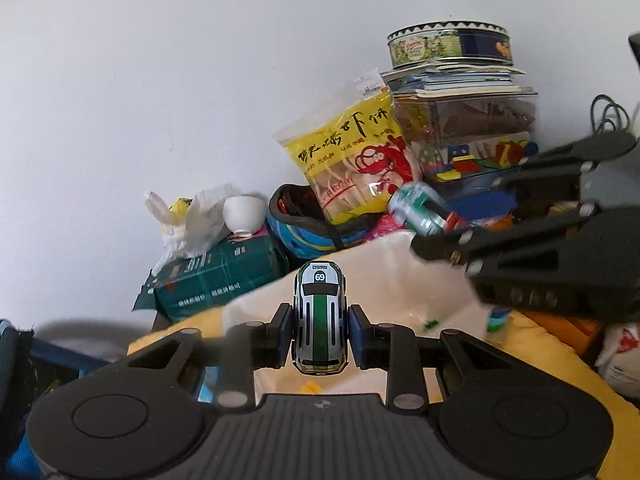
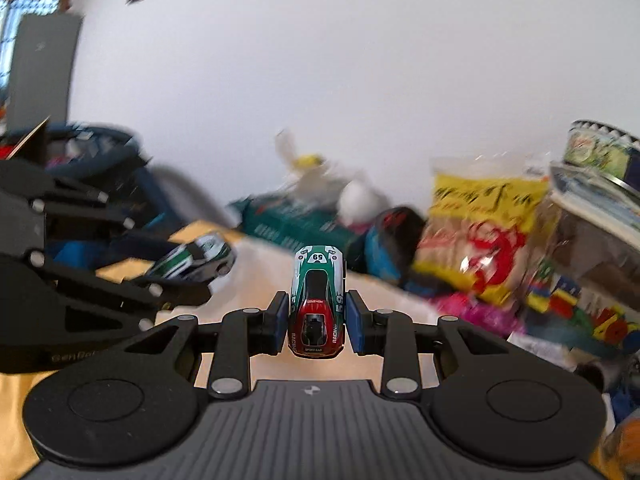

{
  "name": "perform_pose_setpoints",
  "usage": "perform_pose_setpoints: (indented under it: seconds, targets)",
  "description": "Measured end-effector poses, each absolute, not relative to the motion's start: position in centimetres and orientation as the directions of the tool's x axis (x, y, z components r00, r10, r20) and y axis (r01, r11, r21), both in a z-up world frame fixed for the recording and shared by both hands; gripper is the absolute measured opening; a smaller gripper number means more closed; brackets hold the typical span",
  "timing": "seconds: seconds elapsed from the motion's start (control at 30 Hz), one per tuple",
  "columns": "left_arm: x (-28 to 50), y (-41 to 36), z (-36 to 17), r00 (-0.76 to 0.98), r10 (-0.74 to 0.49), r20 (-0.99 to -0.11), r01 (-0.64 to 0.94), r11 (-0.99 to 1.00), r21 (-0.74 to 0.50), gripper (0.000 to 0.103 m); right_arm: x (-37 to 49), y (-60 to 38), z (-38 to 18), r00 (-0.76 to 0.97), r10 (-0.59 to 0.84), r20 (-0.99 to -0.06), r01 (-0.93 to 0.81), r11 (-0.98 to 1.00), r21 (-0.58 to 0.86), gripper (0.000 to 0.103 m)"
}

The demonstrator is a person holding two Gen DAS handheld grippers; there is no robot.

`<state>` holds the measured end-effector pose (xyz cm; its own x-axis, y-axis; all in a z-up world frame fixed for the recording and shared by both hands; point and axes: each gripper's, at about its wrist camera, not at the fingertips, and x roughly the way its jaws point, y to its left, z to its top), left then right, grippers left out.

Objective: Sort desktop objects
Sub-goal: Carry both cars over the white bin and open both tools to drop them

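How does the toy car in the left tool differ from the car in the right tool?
The left car is silver with a green centre stripe; the right car is green with a red front. The left car's number reads 69; the right car's reads 59. Both are small racing cars, each clamped by its sides and held above the table.

Against the white wall (image 1: 200,80), a yellow snack bag (image 1: 352,156) leans on a clear plastic box (image 1: 472,136) of coloured blocks. Papers and a round tin (image 1: 448,42) are stacked on that box. To the left, a white bowl (image 1: 244,212) and crumpled plastic (image 1: 188,224) sit on a green carton (image 1: 216,276), beside a blue helmet (image 1: 312,228).
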<state>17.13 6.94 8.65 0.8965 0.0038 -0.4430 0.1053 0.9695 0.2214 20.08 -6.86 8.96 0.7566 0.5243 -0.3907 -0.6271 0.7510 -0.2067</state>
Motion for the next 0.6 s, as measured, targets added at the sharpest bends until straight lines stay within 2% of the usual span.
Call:
perform_pose_setpoints:
  seconds: [0.13,0.3,0.4,0.47,0.5,0.53,0.6]
  targets:
    - [20.1,7.3,7.7,0.887,-0.005,-0.461,0.135,0.958,0.251,0.033,22.6,-6.5,9.8,0.787,0.474,-0.395,-0.572,0.801,-0.178,0.034]
    - [23.5,7.5,6.0,0.877,-0.023,-0.481,0.152,0.961,0.232,0.033,25.6,-5.8,8.4,0.764,0.422,-0.488,-0.528,0.843,-0.098,0.034]
    - [24.8,7.6,4.9,0.842,-0.008,-0.539,0.146,0.966,0.213,0.034,26.1,-5.2,6.8,0.753,0.379,-0.538,-0.510,0.853,-0.112,0.035]
    - [23.9,8.2,5.0,0.842,-0.034,-0.538,0.152,0.972,0.176,0.043,26.1,-5.2,6.2,0.751,0.350,-0.559,-0.493,0.862,-0.122,0.042]
    - [23.1,8.4,5.2,0.847,-0.046,-0.530,0.155,0.974,0.163,0.052,25.8,-5.5,6.3,0.755,0.342,-0.559,-0.482,0.868,-0.119,0.043]
    - [22.1,8.5,5.4,0.855,-0.059,-0.515,0.161,0.975,0.155,0.056,25.4,-6.2,6.5,0.760,0.345,-0.550,-0.475,0.873,-0.110,0.043]
    - [19.8,8.8,5.7,0.862,-0.095,-0.498,0.185,0.973,0.135,0.056,24.4,-7.4,7.1,0.762,0.358,-0.539,-0.476,0.875,-0.092,0.043]
